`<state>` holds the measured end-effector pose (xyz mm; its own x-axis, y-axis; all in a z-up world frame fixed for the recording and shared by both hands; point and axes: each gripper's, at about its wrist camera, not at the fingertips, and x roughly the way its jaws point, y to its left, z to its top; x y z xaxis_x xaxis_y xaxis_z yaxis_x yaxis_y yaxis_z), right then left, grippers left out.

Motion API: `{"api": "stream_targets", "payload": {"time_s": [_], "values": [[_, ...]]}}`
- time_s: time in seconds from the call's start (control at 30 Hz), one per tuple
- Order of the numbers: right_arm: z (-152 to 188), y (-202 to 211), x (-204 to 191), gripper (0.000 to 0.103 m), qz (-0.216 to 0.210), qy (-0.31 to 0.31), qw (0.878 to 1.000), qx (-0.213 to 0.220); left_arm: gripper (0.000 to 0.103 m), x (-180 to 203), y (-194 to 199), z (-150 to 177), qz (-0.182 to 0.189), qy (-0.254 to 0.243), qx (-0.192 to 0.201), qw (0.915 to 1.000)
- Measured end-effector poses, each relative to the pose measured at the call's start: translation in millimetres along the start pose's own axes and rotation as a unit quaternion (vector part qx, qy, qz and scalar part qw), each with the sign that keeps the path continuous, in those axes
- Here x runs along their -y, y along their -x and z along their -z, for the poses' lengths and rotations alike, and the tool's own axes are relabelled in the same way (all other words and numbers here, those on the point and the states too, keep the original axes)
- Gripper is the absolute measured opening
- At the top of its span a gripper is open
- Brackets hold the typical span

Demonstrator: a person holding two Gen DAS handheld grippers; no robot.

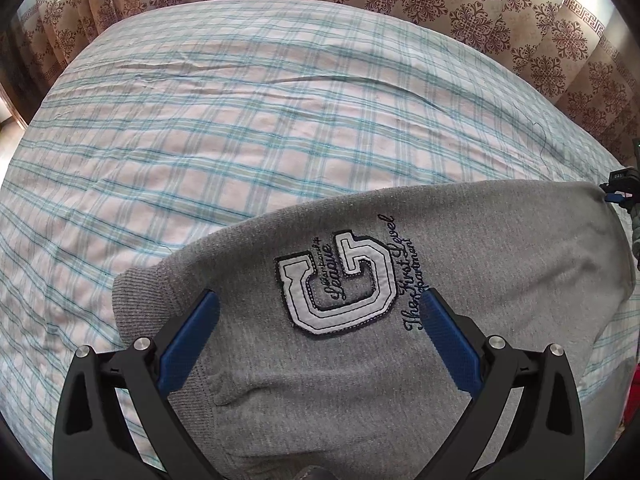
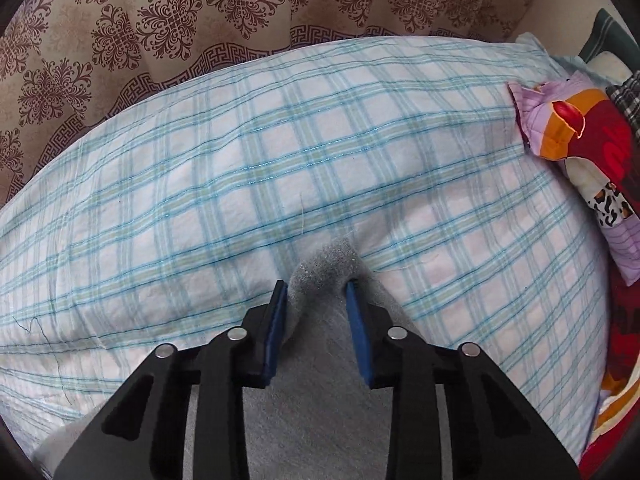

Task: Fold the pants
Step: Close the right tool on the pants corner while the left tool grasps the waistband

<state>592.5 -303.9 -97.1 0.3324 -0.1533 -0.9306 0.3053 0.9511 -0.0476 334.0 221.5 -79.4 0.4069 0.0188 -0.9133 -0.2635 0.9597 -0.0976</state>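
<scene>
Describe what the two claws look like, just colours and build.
Both match: the left claw and right claw have black plastic linkage arms with silver round pins at the joints, and flat blue textured pads lining each finger. No cables or sleeves show.

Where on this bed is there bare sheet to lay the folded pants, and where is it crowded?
Bare plaid sheet runs from the grey pants to the patterned curtain, and left of the pants. In the right wrist view it is crowded along the right edge, where colourful bedding is piled.
</scene>
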Motion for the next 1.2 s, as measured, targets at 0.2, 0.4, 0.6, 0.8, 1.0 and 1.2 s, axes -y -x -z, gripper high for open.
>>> {"api": "stream_targets", "payload": {"time_s": [0.2,0.4,0.6,0.8,1.0,1.2], "values": [[16.7,31.7,21.8,0.007,-0.039,-0.011,0.999,0.018,0.101,-13.5,17.9,-3.8,0.017,0.037,0.010,0.9991],[48.9,58.0,56.1,0.007,-0.067,-0.026,0.997,0.028,0.101,-28.6,31.9,-8.0,0.048,0.090,0.006,0.9948],[90.0,69.5,84.4,0.007,-0.079,-0.032,0.996,0.033,0.101,-40.1,28.9,-8.1,0.089,0.161,-0.014,0.9828],[123.5,77.5,109.2,0.007,-0.089,-0.033,0.995,0.036,0.101,-49.2,20.9,-11.1,0.121,0.234,-0.005,0.9646],[149.6,77.8,132.6,0.007,-0.100,-0.041,0.994,0.034,0.101,-42.5,11.1,-12.5,0.163,0.285,-0.021,0.9444],[159.3,80.2,141.5,0.007,-0.120,-0.051,0.991,0.036,0.072,-35.6,-4.4,-3.6,0.183,0.314,-0.039,0.9309]]}}
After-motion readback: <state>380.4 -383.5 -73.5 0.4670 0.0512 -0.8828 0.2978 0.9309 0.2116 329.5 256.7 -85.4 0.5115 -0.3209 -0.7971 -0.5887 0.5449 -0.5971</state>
